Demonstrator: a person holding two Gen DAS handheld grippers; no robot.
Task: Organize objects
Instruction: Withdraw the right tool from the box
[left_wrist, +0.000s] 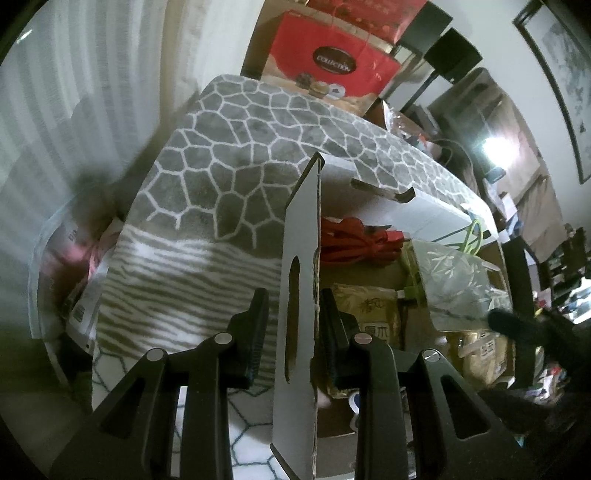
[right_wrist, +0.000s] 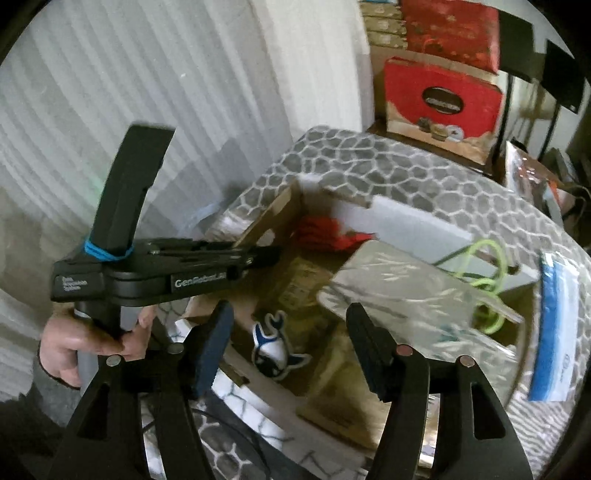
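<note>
In the left wrist view, the left gripper (left_wrist: 291, 325) stands astride the upright white cardboard flap (left_wrist: 301, 295) of the open brown cardboard box (left_wrist: 369, 273): one finger lies outside it over the grey pebble-patterned blanket (left_wrist: 229, 155), the other inside the box, and the flap's long axis runs straight away from the camera, edge-on between the pads. The jaws look parted, with a sliver of gap on the outer side, so I judge the flap straddled and not yet pinched (the inner pad may be touching; hard to tell). Inside the box lie a red coiled cable (left_wrist: 354, 240), a pale leaf-printed packet (left_wrist: 458, 284) and a tan printed pouch (left_wrist: 373, 314). In the right wrist view, the right gripper (right_wrist: 290, 343) hangs released and empty above the box's near corner, fingers spread wide, with a small blue-and-white whale toy (right_wrist: 275, 347) lying in the box just beyond and between them. The left gripper (right_wrist: 258, 256) reaches in from the left, held in the person's hand (right_wrist: 88, 341), its tips at the flap. The right one is much the nearer to the box's contents.
</note>
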